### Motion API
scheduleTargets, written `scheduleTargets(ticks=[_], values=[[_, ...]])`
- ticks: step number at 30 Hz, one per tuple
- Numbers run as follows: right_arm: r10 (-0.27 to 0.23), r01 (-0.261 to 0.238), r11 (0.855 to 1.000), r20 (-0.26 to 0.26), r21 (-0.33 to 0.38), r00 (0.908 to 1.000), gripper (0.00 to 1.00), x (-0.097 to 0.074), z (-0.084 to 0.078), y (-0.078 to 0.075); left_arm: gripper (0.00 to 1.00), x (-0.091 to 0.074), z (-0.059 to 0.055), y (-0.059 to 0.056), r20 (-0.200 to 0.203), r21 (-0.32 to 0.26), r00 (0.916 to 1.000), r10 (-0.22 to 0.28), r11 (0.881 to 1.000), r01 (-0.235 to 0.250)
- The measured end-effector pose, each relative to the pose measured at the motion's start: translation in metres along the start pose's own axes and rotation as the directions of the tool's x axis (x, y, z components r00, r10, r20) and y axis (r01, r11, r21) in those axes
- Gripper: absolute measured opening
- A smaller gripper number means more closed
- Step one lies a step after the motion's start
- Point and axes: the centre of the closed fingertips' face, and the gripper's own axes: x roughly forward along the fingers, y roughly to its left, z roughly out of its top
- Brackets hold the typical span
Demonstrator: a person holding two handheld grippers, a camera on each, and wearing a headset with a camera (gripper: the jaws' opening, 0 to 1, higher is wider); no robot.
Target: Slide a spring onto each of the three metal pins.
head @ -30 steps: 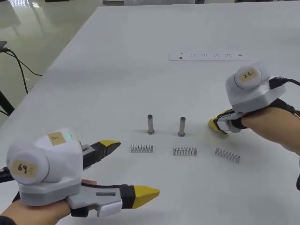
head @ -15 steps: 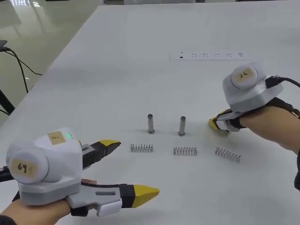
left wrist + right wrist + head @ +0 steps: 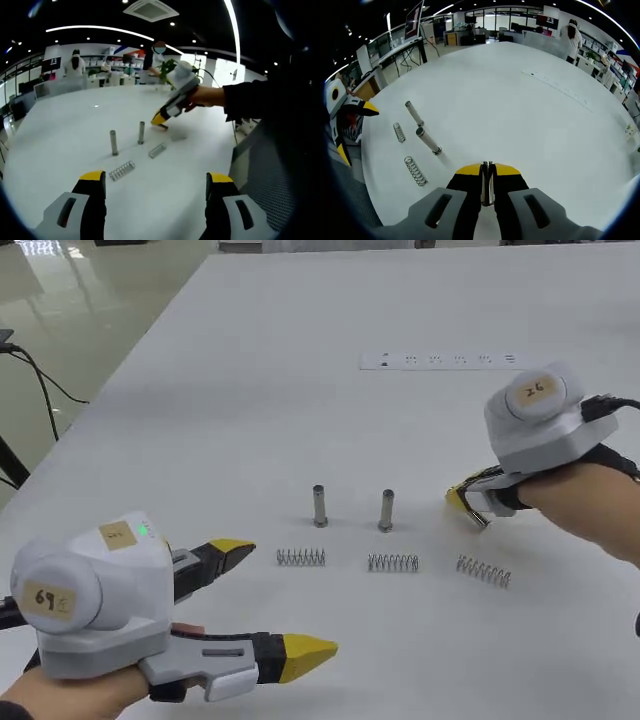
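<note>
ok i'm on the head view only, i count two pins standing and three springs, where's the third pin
observer: the right gripper has it. the right gripper view shows the third pin clamped between its shut jaws.
operator: crosswise or in line with the jaws
observer: in line. it runs lengthwise along the seam where the two jaws meet.
</note>
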Motion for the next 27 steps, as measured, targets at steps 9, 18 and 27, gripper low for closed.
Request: scheduleTargets(ticks=[9, 18, 27], values=[[-0.002, 0.001, 1.000, 0.025, 0.010, 0.9997, 0.05, -0.013, 0.001, 0.001, 0.79, -0.001, 0.002, 0.000, 0.004, 0.004, 1.0000, 0.002, 1.000, -0.002], [-0.007, 0.006, 1.000, 0.038, 0.025, 0.9993, 0.05, -0.020, 0.002, 0.000, 0.79, -0.002, 0.005, 0.002, 0.009, 0.010, 0.9999, 0.008, 1.000, -0.008], [-0.004, 0.002, 0.999, 0.048, 0.041, 0.9988, 0.05, -0.026, 0.002, 0.001, 0.79, -0.003, 0.005, 0.004, 0.008, 0.020, 0.9999, 0.014, 1.000, -0.014]])
